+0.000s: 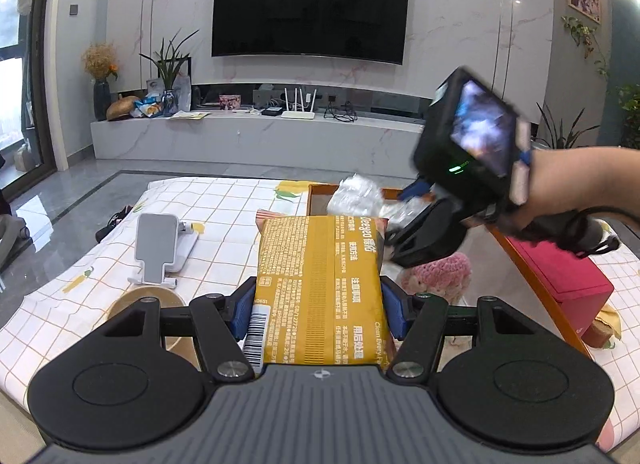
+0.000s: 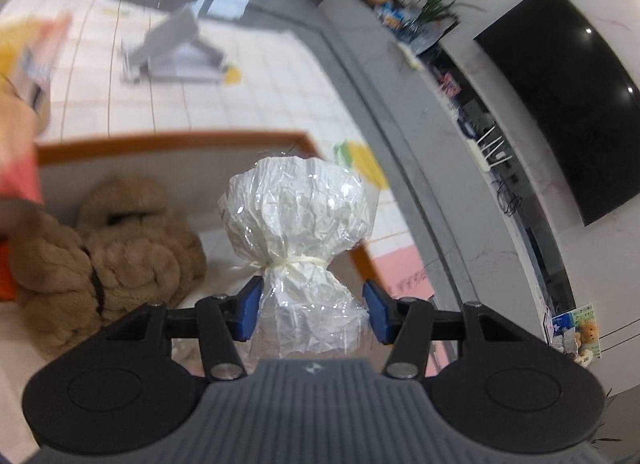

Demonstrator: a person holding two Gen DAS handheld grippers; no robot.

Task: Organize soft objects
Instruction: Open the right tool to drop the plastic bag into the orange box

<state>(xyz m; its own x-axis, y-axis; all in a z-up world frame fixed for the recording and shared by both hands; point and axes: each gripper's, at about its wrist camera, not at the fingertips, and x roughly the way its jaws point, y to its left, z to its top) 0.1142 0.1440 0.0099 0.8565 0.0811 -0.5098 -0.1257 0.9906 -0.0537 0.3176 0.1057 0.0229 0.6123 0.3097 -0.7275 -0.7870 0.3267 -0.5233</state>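
Note:
A yellow pack of wipes [image 1: 320,264] sits upright between the blue pads of my left gripper [image 1: 319,306], which is shut on its lower part. In the right wrist view a clear plastic bag stuffed with white filling [image 2: 300,204], tied at the neck with a band, is held by my right gripper [image 2: 314,304], whose pads press its lower end. It hangs over the open orange-rimmed box [image 2: 180,142]. From the left wrist view, the right gripper [image 1: 400,212] and the bag [image 1: 356,196] are over that box [image 1: 320,186], just beyond the pack.
A brown plush toy [image 2: 120,244] lies inside the box, and a pink knitted toy [image 1: 440,272] lies there too. A red box [image 1: 560,276] stands to its right. On the checked tablecloth are a grey phone stand [image 1: 158,248] and a paper cup [image 1: 140,302]. A person's hand [image 1: 560,184] holds the right gripper.

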